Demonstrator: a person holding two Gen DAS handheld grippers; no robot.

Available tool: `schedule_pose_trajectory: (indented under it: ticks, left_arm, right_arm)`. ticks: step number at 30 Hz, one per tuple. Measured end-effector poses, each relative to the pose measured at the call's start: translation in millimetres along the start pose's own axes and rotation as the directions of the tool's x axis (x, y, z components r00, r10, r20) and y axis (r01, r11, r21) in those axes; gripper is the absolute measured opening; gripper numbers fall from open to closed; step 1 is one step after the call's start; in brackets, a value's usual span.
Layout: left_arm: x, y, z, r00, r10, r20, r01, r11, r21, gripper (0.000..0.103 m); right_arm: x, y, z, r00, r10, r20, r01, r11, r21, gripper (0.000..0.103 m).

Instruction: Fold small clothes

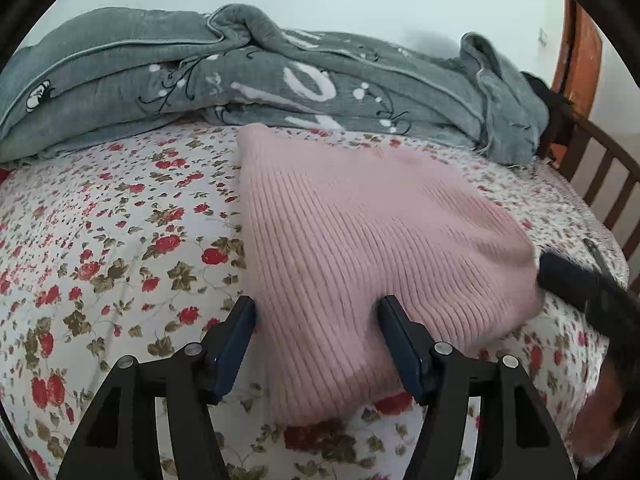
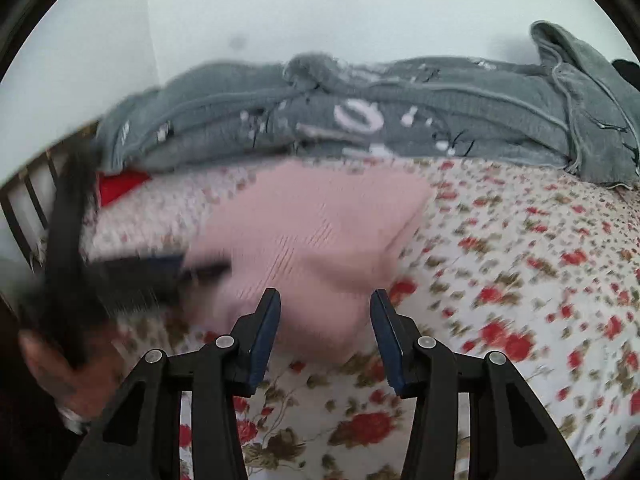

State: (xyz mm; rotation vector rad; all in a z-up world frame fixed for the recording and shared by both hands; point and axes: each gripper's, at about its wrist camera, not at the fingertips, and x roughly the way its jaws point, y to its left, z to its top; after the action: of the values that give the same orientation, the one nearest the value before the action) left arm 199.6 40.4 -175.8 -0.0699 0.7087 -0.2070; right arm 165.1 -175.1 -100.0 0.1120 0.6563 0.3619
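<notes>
A folded pink ribbed sweater [image 1: 360,240] lies flat on the flowered bed sheet [image 1: 100,240]. My left gripper [image 1: 316,312] stands open over its near edge, one finger beside the fabric and the other resting on top. In the right wrist view, which is blurred, the same sweater [image 2: 320,224] has its near corner between the fingers of my right gripper [image 2: 325,300], whose jaws stand apart without pinching the cloth. The right gripper [image 1: 572,258] also shows at the sweater's right edge. At the sweater's left side the left gripper [image 2: 192,266] appears as a dark blur.
A crumpled grey blanket [image 1: 160,80] with white print runs along the back of the bed against the wall. A wooden slatted rail [image 1: 600,168] borders the bed's right side. A red item [image 2: 120,184] lies near the other rail [image 2: 24,208]. A person's hand [image 2: 60,380] shows at lower left.
</notes>
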Motion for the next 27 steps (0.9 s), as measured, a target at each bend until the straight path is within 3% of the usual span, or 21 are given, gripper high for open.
schedule_pose_trajectory:
  ticks: [5, 8, 10, 12, 14, 17, 22, 27]
  left_arm:
    - [-9, 16, 24, 0.996, -0.088, 0.036, 0.091, 0.991, -0.101, 0.063]
    - [-9, 17, 43, 0.993, -0.082, 0.083, 0.09, 0.992, -0.09, 0.062]
    - [2, 18, 49, 0.992, -0.089, 0.092, 0.096, 0.992, -0.076, 0.064]
    - [19, 17, 46, 0.995, -0.072, 0.069, 0.076, 0.996, -0.056, 0.065]
    - [36, 18, 29, 0.995, -0.062, 0.082, 0.065, 0.997, -0.04, 0.074]
    - [31, 29, 28, 0.987, -0.101, 0.128, 0.113, 0.99, -0.089, 0.078]
    - [37, 25, 29, 0.992, -0.072, 0.107, 0.08, 0.994, -0.075, 0.079]
    - [40, 30, 31, 0.992, -0.088, 0.095, 0.097, 0.99, -0.098, 0.084]
  right_arm:
    - [11, -22, 33, 1.0, 0.013, 0.027, -0.015, 0.998, 0.068, 0.047]
    - [34, -24, 45, 1.0, -0.002, 0.023, 0.0, 0.998, 0.063, 0.047]
    - [56, -25, 42, 0.999, -0.029, -0.027, 0.03, 0.998, 0.054, 0.045]
    - [78, -28, 30, 0.995, -0.058, -0.076, 0.061, 0.998, 0.032, 0.04]
    - [87, -36, 20, 0.996, -0.03, -0.082, 0.035, 0.998, 0.058, 0.039]
    - [83, -42, 21, 0.998, -0.03, -0.056, 0.035, 0.996, 0.088, 0.046]
    - [84, -41, 19, 0.998, -0.039, -0.054, 0.043, 0.995, 0.088, 0.046]
    - [85, -45, 19, 0.998, -0.038, -0.058, 0.044, 0.993, 0.109, 0.052]
